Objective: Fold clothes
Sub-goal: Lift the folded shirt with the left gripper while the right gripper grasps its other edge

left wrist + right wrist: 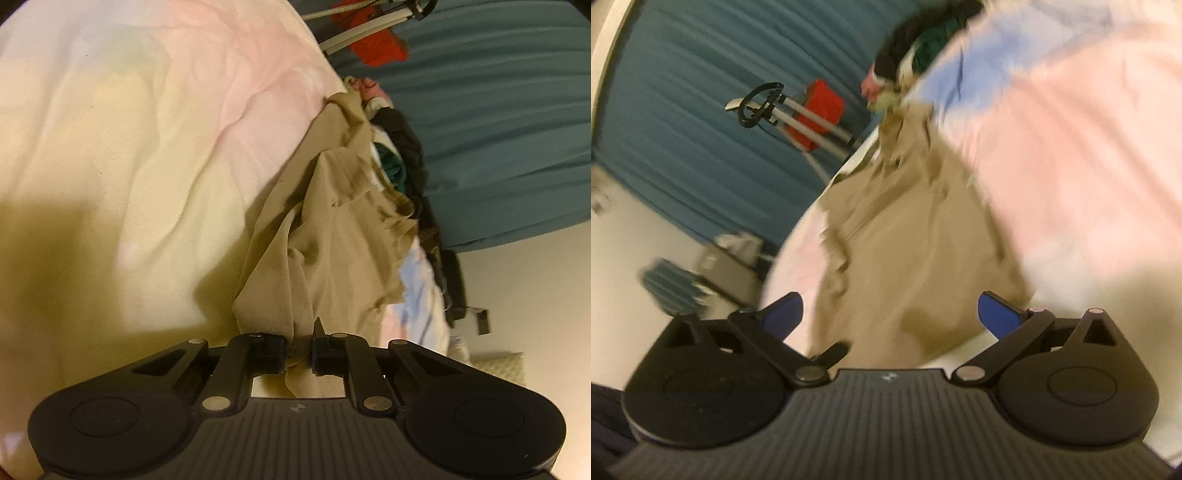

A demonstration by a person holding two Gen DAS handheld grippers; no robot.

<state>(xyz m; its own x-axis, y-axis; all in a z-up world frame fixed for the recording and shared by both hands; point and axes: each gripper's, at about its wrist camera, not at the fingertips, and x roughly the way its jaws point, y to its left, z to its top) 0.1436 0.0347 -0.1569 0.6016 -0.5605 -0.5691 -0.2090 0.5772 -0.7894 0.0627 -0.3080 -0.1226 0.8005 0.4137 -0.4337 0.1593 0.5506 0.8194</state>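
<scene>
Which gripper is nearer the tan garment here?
Left. The left gripper is shut on an edge of the tan garment. The right gripper is open, hovering above the cloth without gripping it.

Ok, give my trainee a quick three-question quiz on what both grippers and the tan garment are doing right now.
1. True or false: the left gripper is shut on the tan garment.
2. Multiple choice: the right gripper is (A) clamped on a red cloth, (B) open above the tan garment, with nothing between its fingers, (C) out of view.
3. Fill in: the tan garment lies on a pastel ____, with a pile of other clothes at its far end.

Key: 1 true; 2 B; 3 bedsheet.
</scene>
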